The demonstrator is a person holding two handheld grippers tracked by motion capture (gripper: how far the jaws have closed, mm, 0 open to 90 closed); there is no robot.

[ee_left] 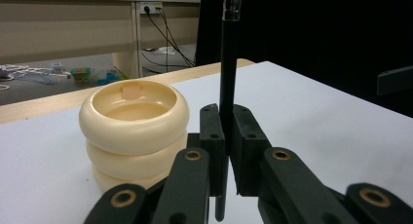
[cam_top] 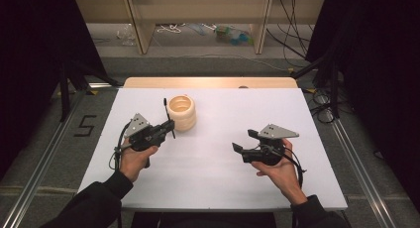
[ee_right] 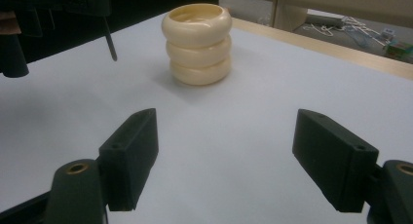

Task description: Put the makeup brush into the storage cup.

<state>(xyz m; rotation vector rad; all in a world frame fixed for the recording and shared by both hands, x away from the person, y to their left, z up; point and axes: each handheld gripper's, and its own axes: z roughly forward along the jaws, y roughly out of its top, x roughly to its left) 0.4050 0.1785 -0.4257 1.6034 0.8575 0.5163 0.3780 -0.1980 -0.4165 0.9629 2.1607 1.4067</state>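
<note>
a white worktop (cam_top: 213,168) is carrying the scene, with a strip of its bare wooden edge (cam_top: 208,82) showing along the far side. a cream holder (cam_top: 181,112), shaped like three rounded rings stacked one on another and open at the top, is standing upright on the far left part of the worktop; in the left gripper view the holder (ee_left: 134,131) is sitting just left of the jaws, and in the right gripper view the holder (ee_right: 197,43) is standing well ahead of the jaws. the left gripper (cam_top: 169,126), carried in the person's left hand (cam_top: 134,159), is hovering just beside the holder on its near left side, its jaws pressed together on a thin black pen (cam_top: 168,118). the pen (ee_left: 227,83) is standing nearly upright between the jaws, its top rising above them and its lower tip hanging below, off the worktop and outside the holder. the right gripper (cam_top: 243,140), carried in the person's right hand (cam_top: 280,174), is sitting over the near right part of the worktop, well apart from the holder, its jaws standing wide apart with nothing between them.
</note>
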